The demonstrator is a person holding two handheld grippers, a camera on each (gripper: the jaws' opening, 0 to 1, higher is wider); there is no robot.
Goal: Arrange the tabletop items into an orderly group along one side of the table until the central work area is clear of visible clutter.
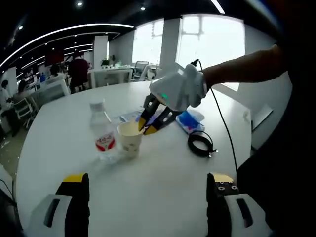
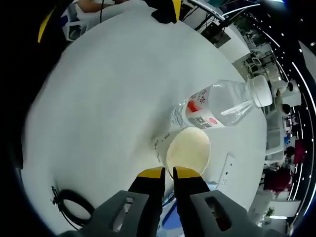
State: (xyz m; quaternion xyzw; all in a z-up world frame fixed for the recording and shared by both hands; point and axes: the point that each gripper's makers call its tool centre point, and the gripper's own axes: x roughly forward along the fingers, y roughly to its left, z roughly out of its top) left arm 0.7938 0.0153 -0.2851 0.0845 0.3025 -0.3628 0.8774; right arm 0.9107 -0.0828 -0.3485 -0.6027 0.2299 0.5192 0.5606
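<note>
Centrally on the round white table (image 1: 163, 182), right gripper (image 2: 168, 171) nearly closed, pinching the rim of a cream paper cup (image 1: 130, 138), clear plastic water bottle (image 1: 102, 129) touching its left, coiled black cable (image 1: 201, 143) right, left gripper (image 1: 148, 183) wide open, empty.

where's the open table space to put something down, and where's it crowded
The widest bare patch of table lies between the left tool and the paper cup. More bare top runs left of the water bottle and beyond it to the far edge. It is crowded mid-table: bottle and cup side by side, the right tool at the cup's rim, blue packet and coiled cable alongside.
</note>
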